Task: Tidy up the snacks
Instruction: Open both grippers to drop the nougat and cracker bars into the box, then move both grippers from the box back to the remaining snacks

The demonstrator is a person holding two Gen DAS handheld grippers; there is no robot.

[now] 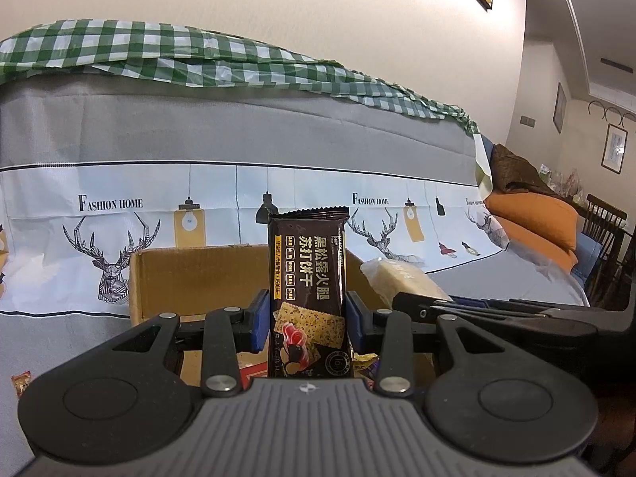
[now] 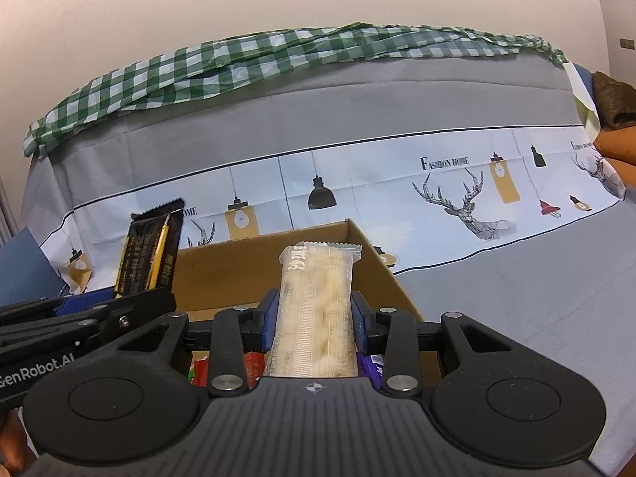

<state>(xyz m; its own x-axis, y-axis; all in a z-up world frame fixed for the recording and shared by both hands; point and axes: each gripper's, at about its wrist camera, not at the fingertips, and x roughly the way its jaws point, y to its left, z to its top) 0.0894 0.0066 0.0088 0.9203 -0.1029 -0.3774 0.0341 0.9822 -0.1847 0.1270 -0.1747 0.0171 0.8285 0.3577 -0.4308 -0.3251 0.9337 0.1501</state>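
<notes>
Left wrist view: dark cracker packet (image 1: 310, 298) stands upright, sealed.

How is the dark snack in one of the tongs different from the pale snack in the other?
The dark cracker packet is brown-black and printed with gold writing and a cracker picture; the pale snack packet is see-through, showing whitish pieces inside. The left tongs hold the dark one, the right tongs the pale one. Both stand upright, pinched at the sides, above the cardboard box.

— What is behind? 
— A sofa cover (image 1: 278, 127) with deer and lamps, and a green checked cloth (image 1: 167, 51) on top of it.
— And at the right? 
— Orange cushions (image 1: 532, 214), a framed picture (image 1: 614, 147).
</notes>
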